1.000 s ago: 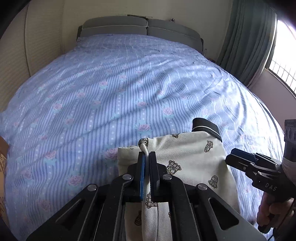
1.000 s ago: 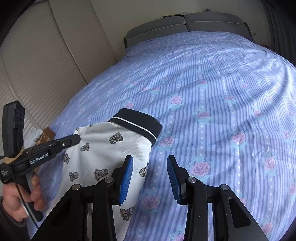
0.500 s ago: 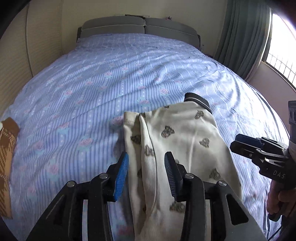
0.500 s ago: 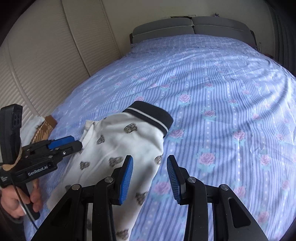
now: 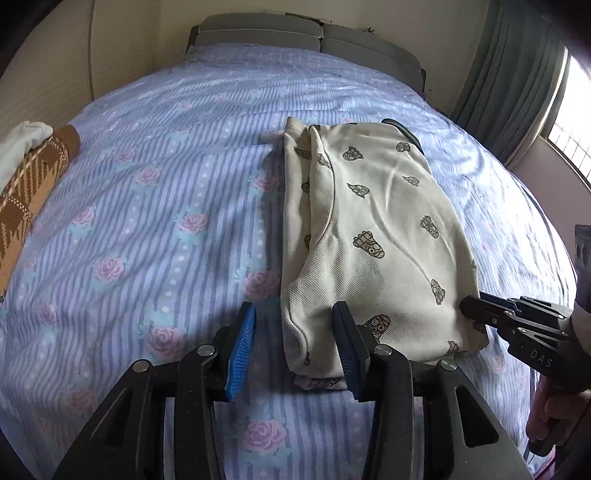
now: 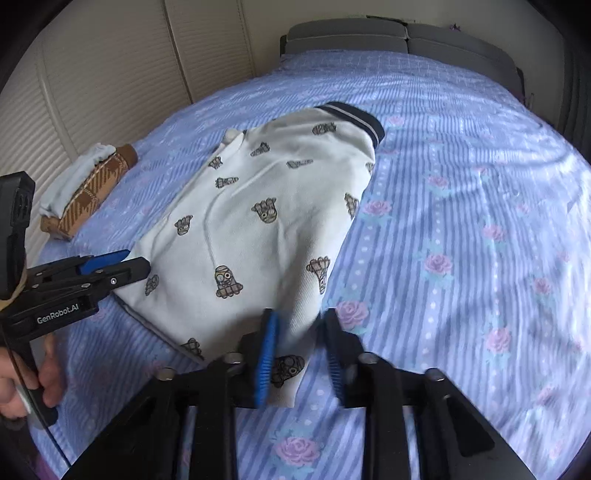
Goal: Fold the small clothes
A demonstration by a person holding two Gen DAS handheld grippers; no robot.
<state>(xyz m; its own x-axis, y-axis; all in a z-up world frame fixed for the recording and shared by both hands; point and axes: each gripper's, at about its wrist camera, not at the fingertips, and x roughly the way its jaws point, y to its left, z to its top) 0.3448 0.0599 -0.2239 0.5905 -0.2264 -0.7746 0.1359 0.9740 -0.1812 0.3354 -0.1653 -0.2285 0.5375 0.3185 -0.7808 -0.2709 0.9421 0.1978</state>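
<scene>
A small cream shirt (image 5: 373, 236) with printed figures and a dark striped cuff lies folded flat on the bed; it also shows in the right wrist view (image 6: 258, 221). My left gripper (image 5: 295, 325) is open at the shirt's near left edge, holding nothing. My right gripper (image 6: 301, 332) is open over the shirt's near right corner, with the cloth lying between its blue pads. Each gripper shows in the other's view, the right one (image 5: 517, 325) at the shirt's right side and the left one (image 6: 92, 273) at its left side.
The bed (image 5: 166, 184) has a blue striped sheet with roses. A brown plaid garment (image 5: 33, 184) with a white cloth (image 5: 18, 144) lies at the bed's left edge. Grey pillows (image 5: 306, 33) are at the head. A curtain and window (image 5: 554, 103) are on the right.
My left gripper opened and let go of the shirt's edge, then drew back toward me. The shirt now lies flat and folded. My right gripper moved down to the shirt's near corner.
</scene>
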